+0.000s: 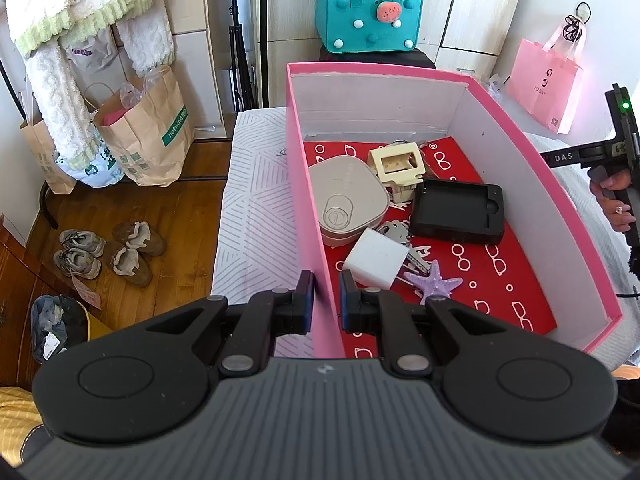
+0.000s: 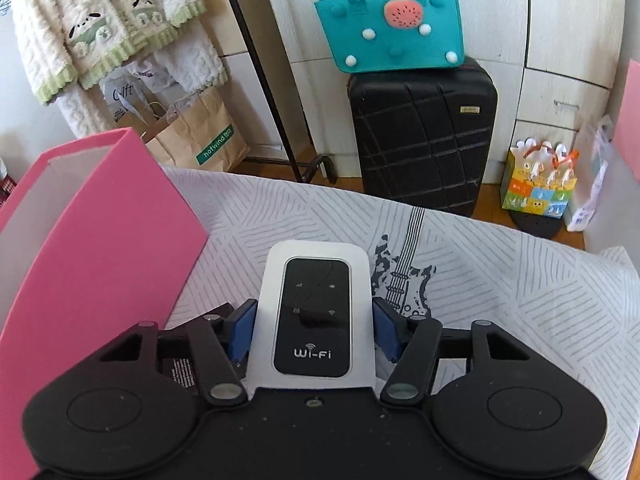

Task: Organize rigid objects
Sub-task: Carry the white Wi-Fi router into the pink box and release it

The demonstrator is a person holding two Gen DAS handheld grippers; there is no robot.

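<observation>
My left gripper (image 1: pixel 325 298) is shut on the left wall of the pink box (image 1: pixel 308 216), one finger outside and one inside. Inside on the red lining lie a beige case (image 1: pixel 348 204), a cream plastic piece (image 1: pixel 396 164), a black tray (image 1: pixel 458 212), a white charger (image 1: pixel 374 258), keys (image 1: pixel 394 230) and a purple starfish (image 1: pixel 434 282). My right gripper (image 2: pixel 314 326) is shut on a white and black Wi-Fi router (image 2: pixel 316 316), held above the striped cloth (image 2: pixel 500 280). The pink box (image 2: pixel 100 240) stands to its left.
The right gripper's handle and hand (image 1: pixel 616 196) show at the box's right. A black suitcase (image 2: pixel 424 140) with a teal bag (image 2: pixel 388 16) stands behind. Paper bags (image 1: pixel 148 128) and shoes (image 1: pixel 108 252) sit on the wooden floor at left. A colourful gift bag (image 2: pixel 540 184) stands at right.
</observation>
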